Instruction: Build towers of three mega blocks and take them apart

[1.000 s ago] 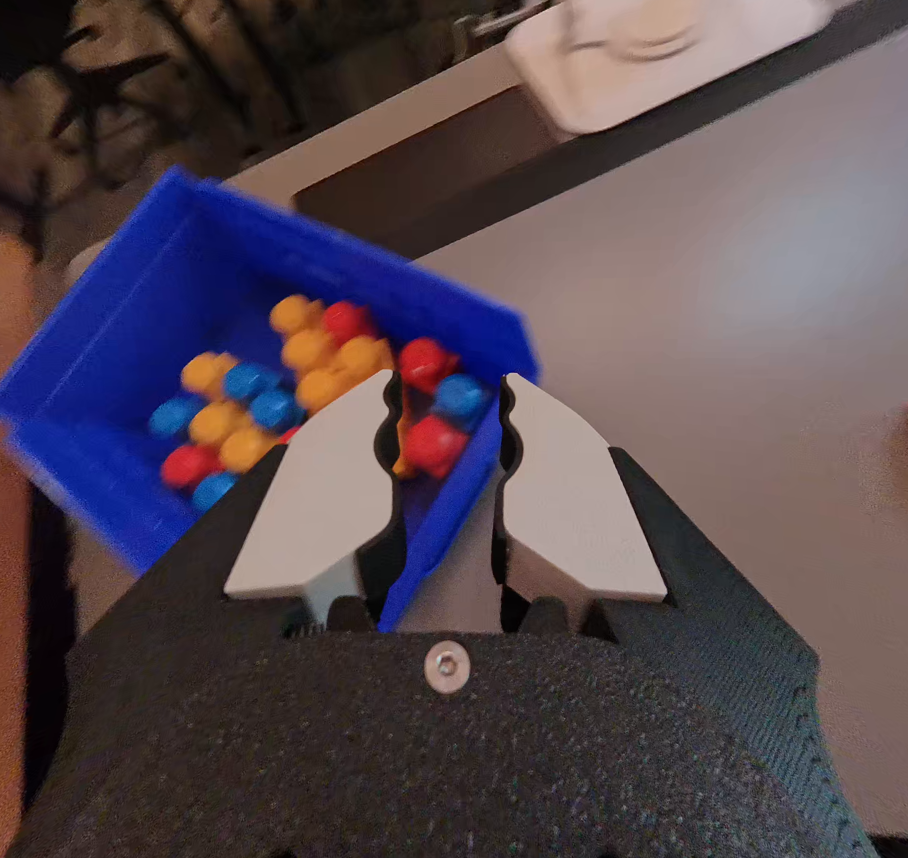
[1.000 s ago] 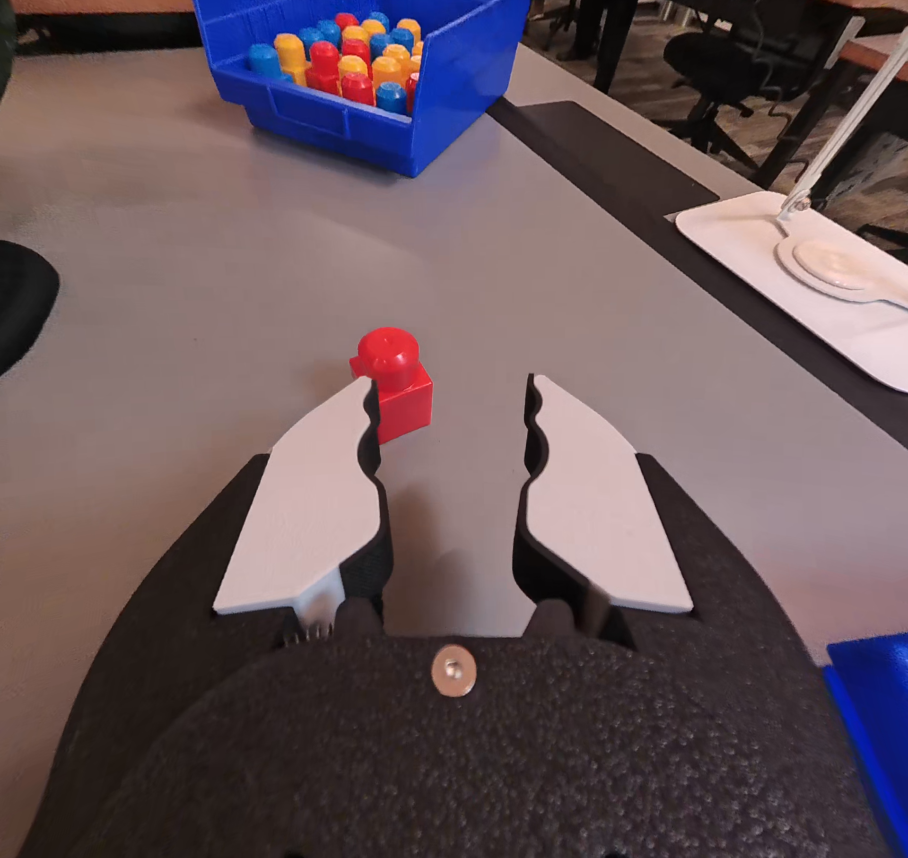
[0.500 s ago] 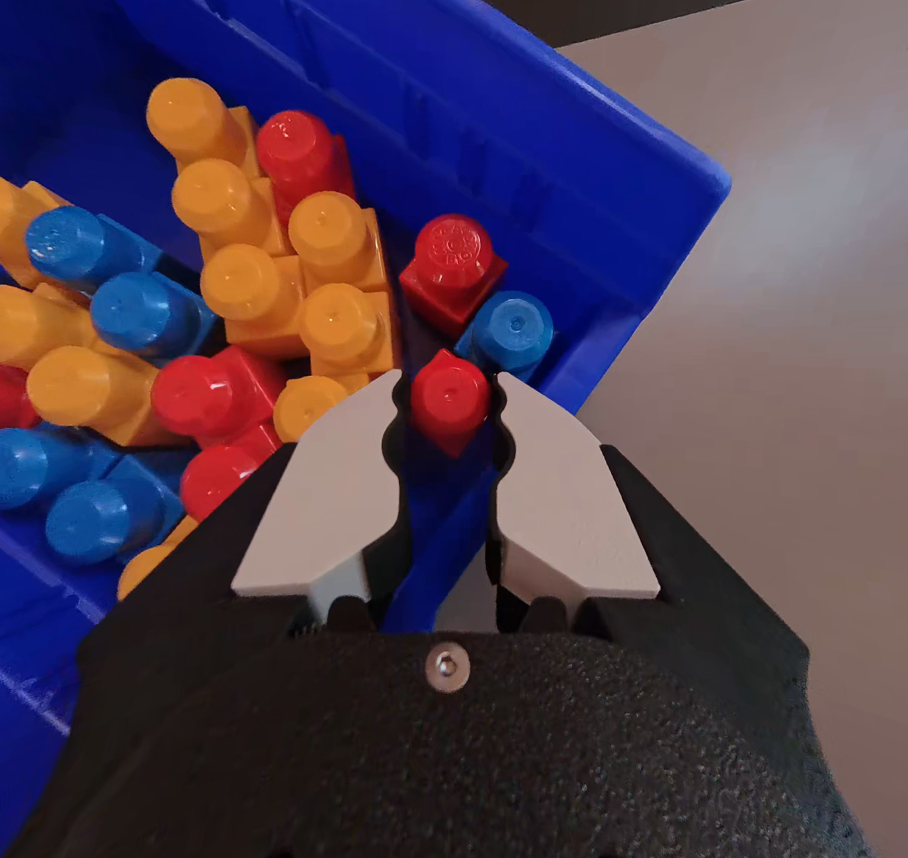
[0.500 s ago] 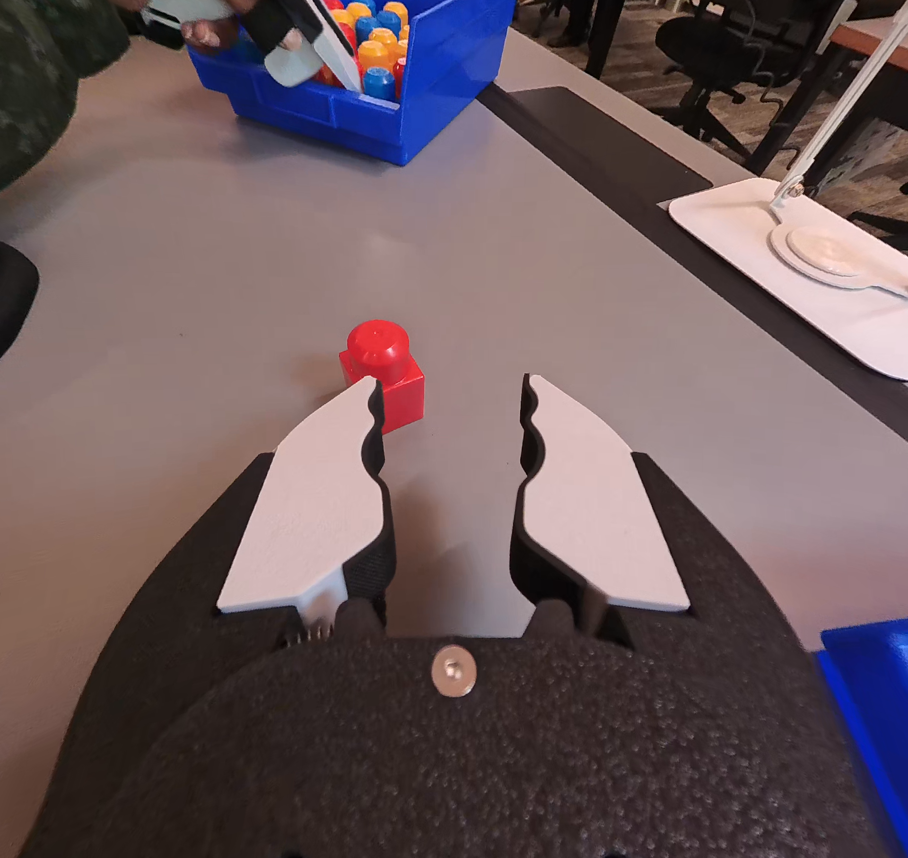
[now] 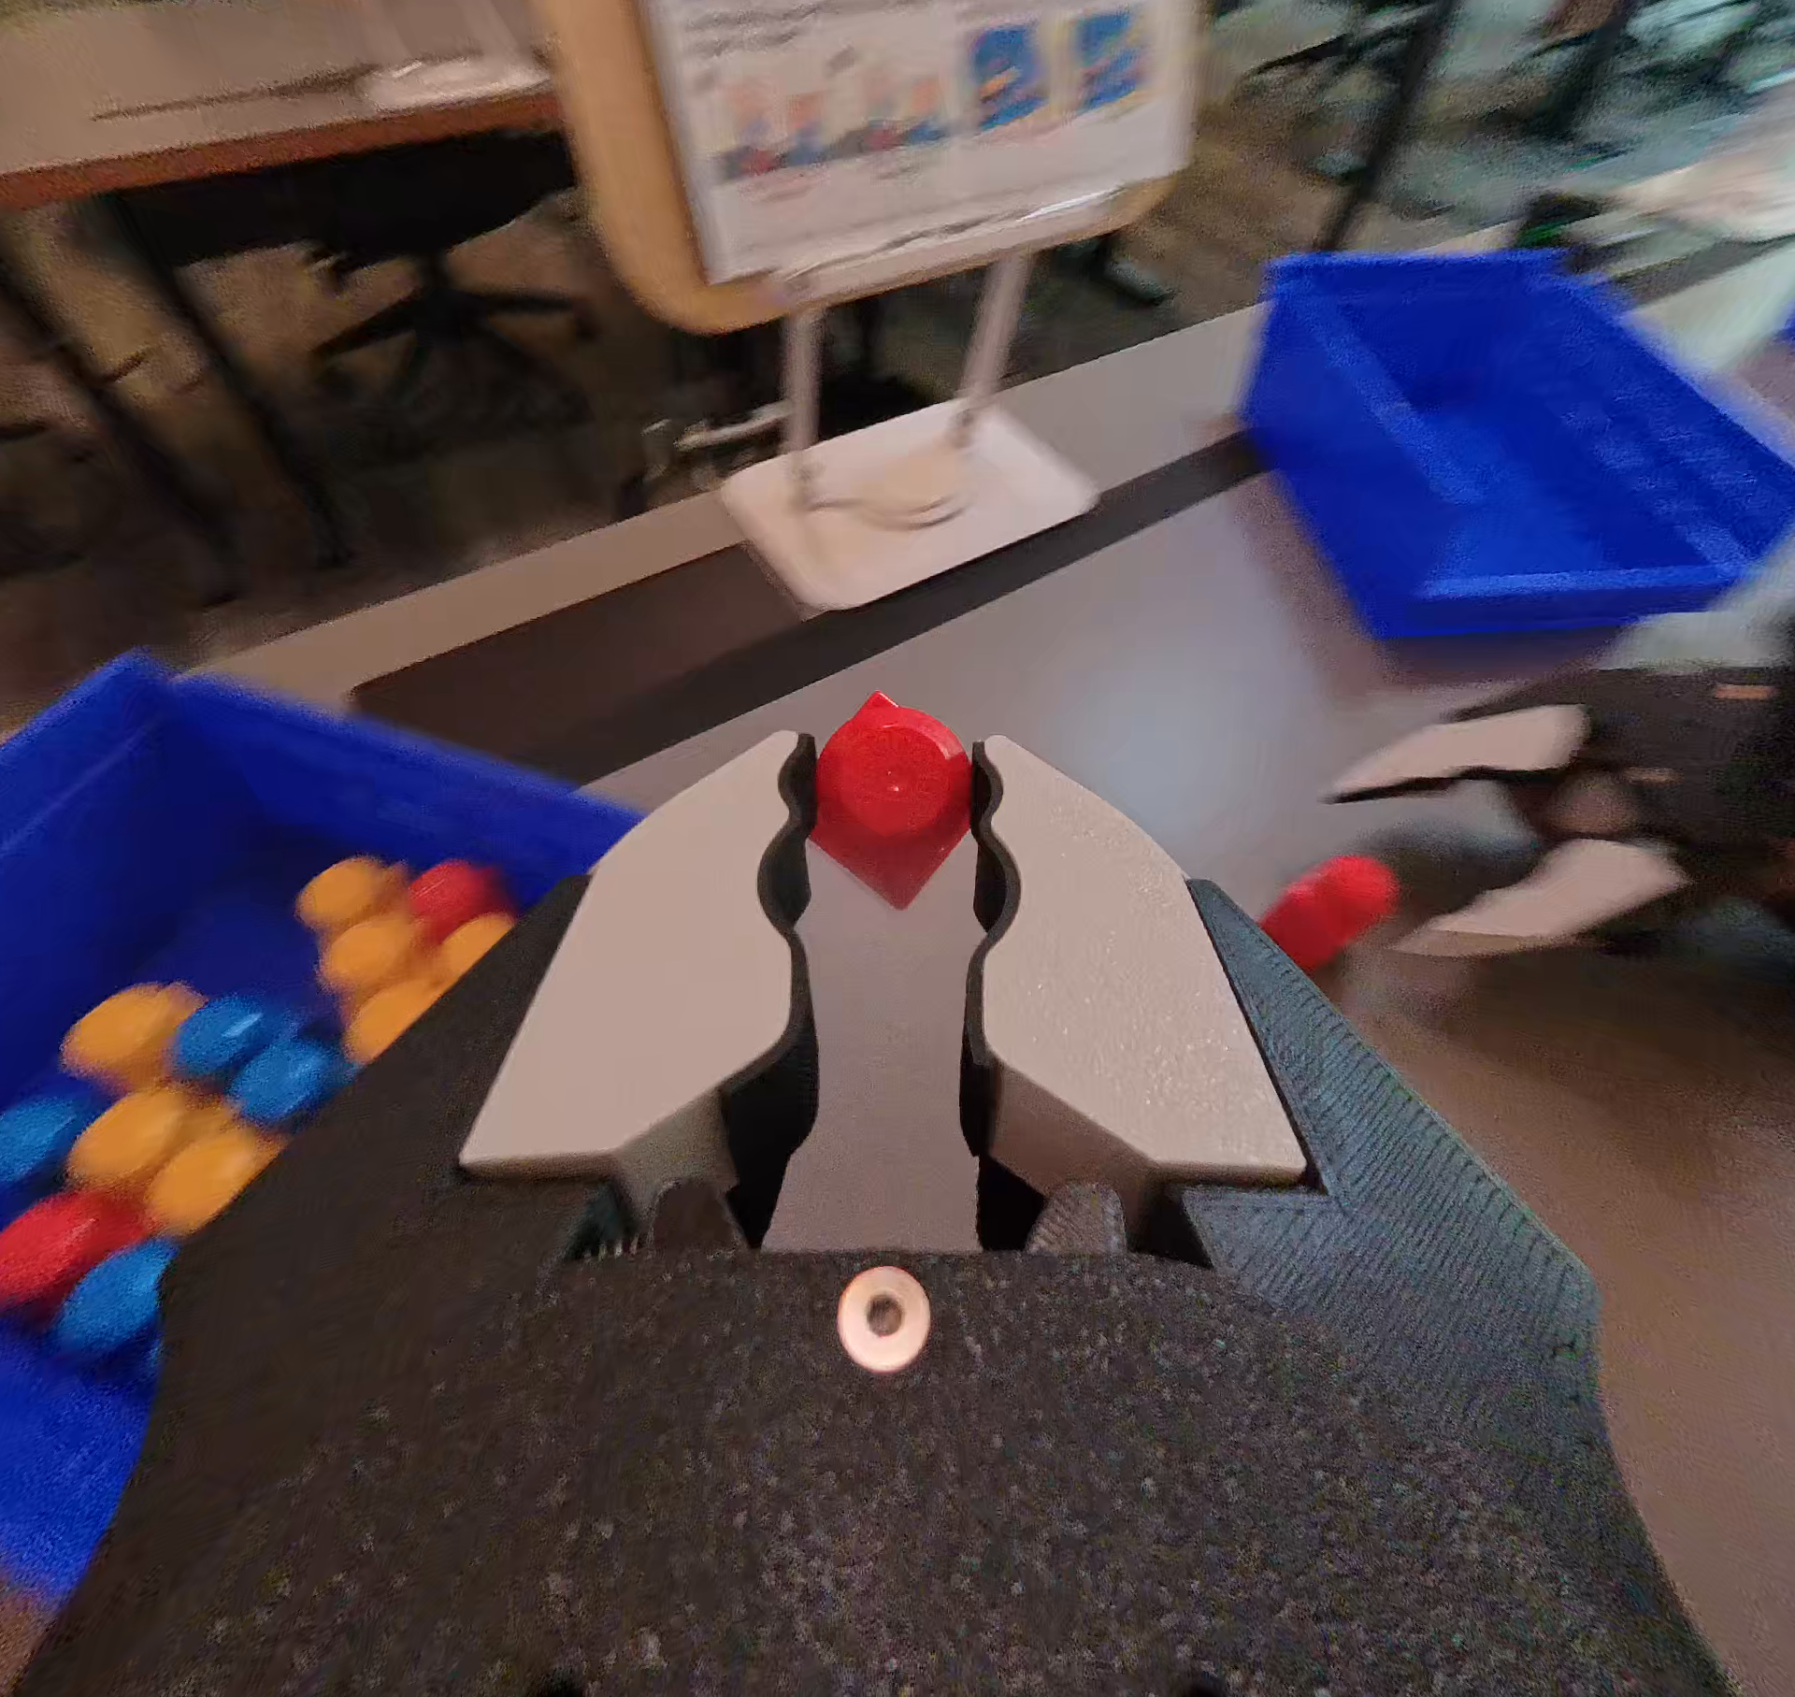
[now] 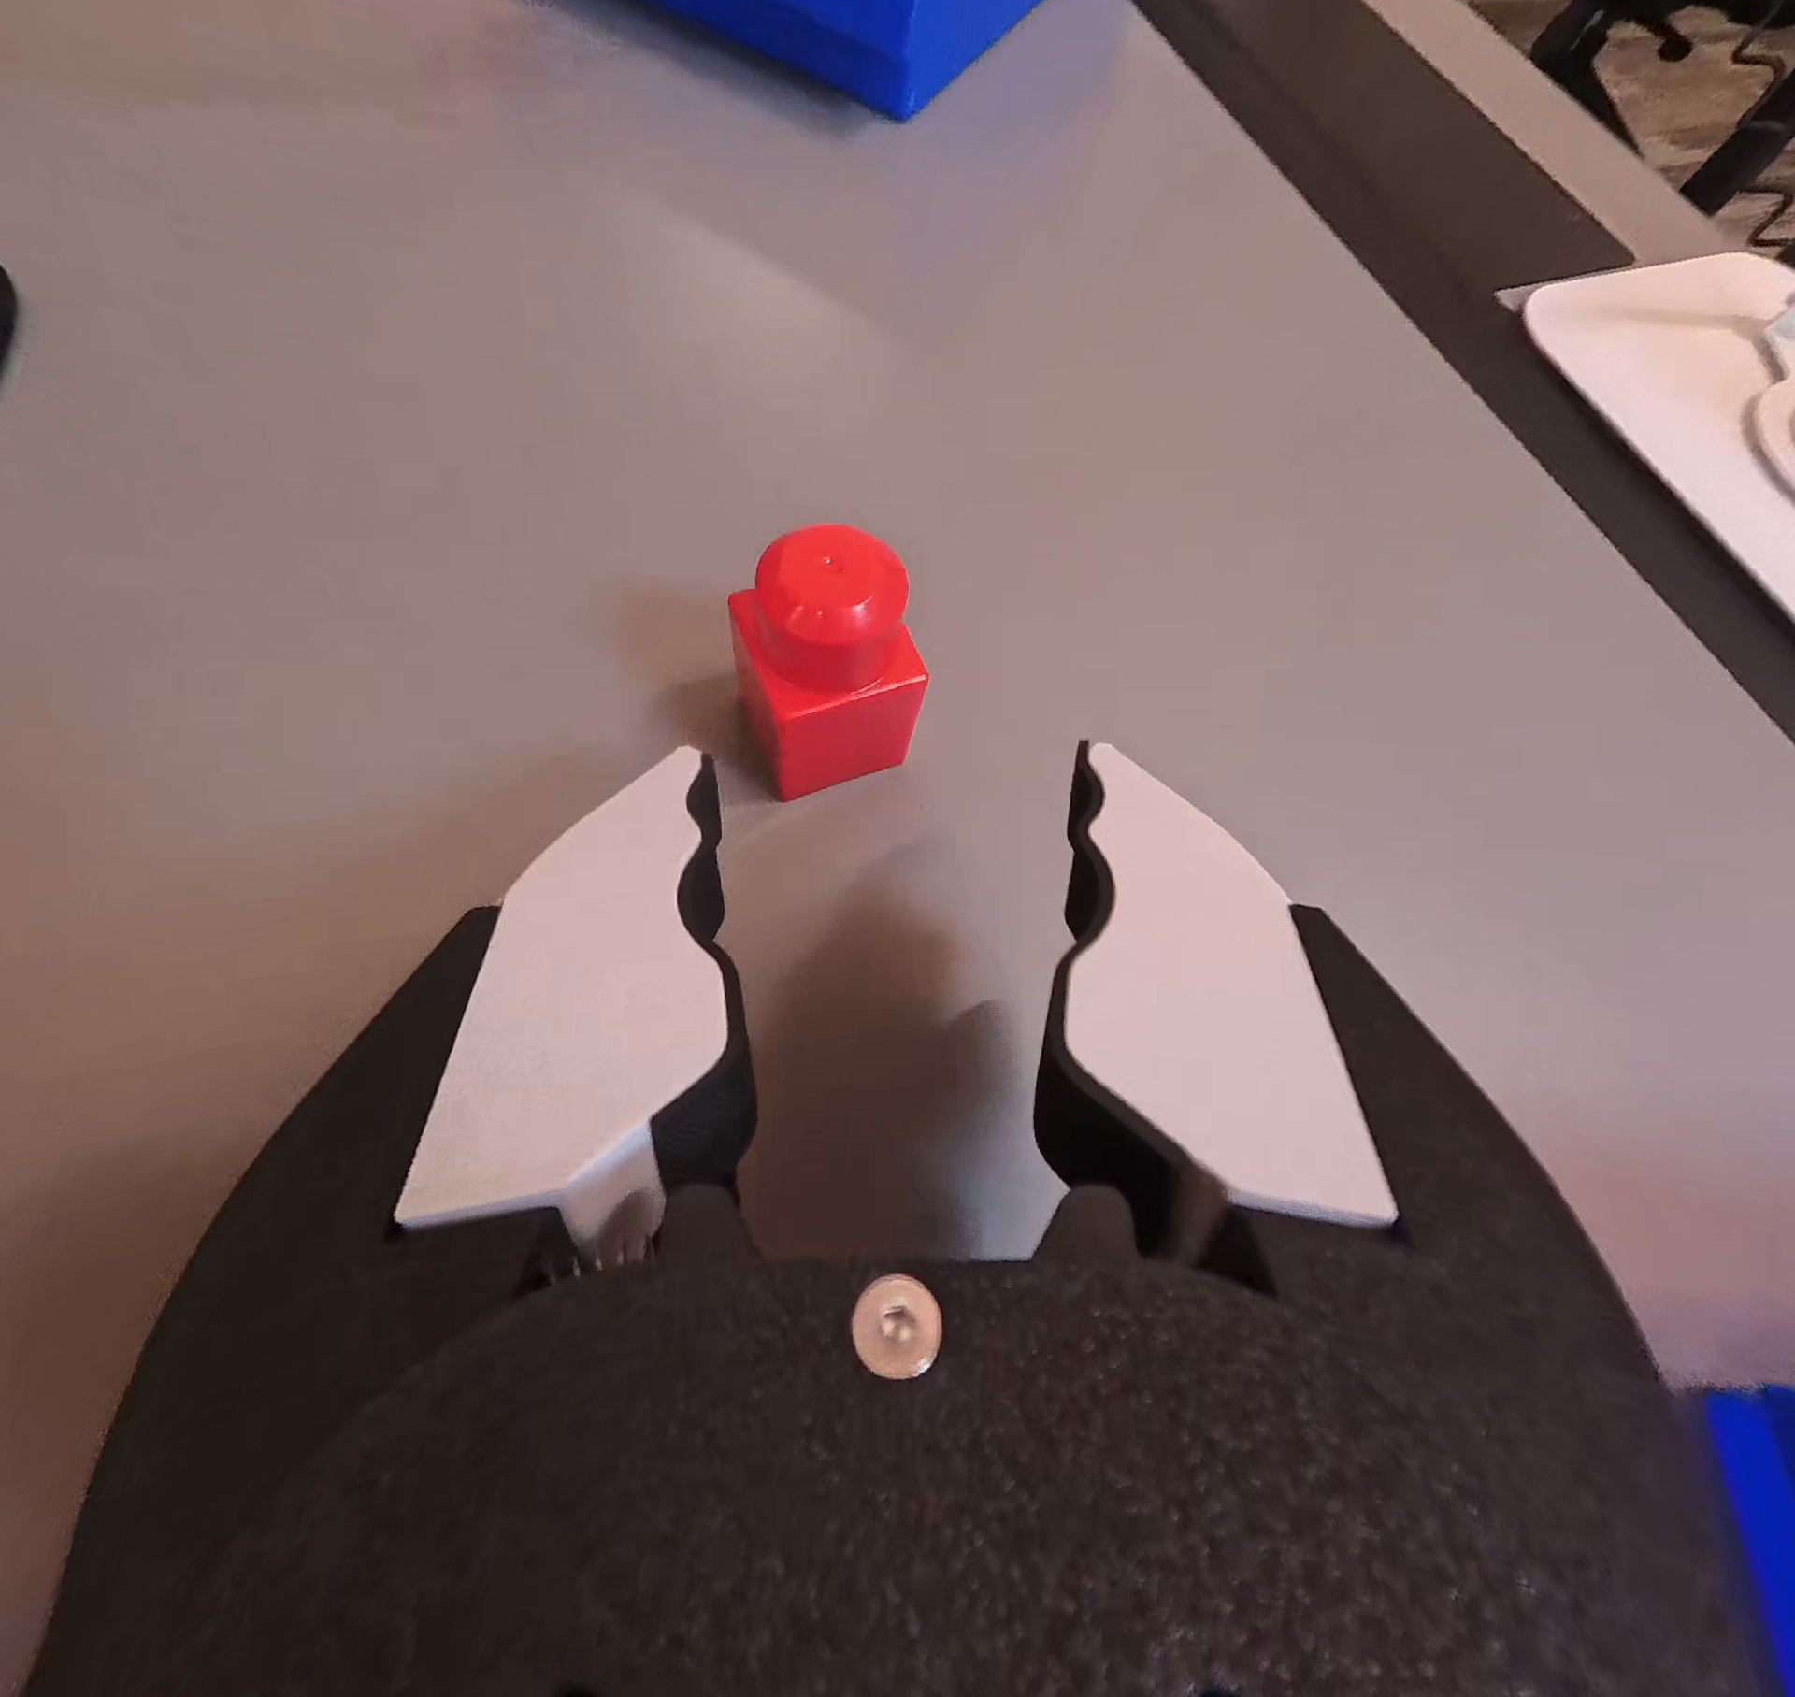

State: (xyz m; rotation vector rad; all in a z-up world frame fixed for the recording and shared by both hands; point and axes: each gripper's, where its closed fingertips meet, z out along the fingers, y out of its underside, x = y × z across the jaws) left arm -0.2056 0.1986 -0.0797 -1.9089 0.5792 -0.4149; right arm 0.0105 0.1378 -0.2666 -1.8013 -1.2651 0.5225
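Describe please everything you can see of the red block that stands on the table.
The red block is one small piece of glossy plastic: a square base with a single round stud on top. It stands upright on the grey table, stud up, one corner turned toward the camera. Nothing is stacked on it and nothing touches it. The right gripper is open just in front of it, its fingers not yet around it. In the left wrist view the block appears blurred.

A sign board (image 5: 903, 77) stands on a white base (image 5: 913, 509) at the upper middle; office chairs (image 6: 1671, 9) are at the upper right.
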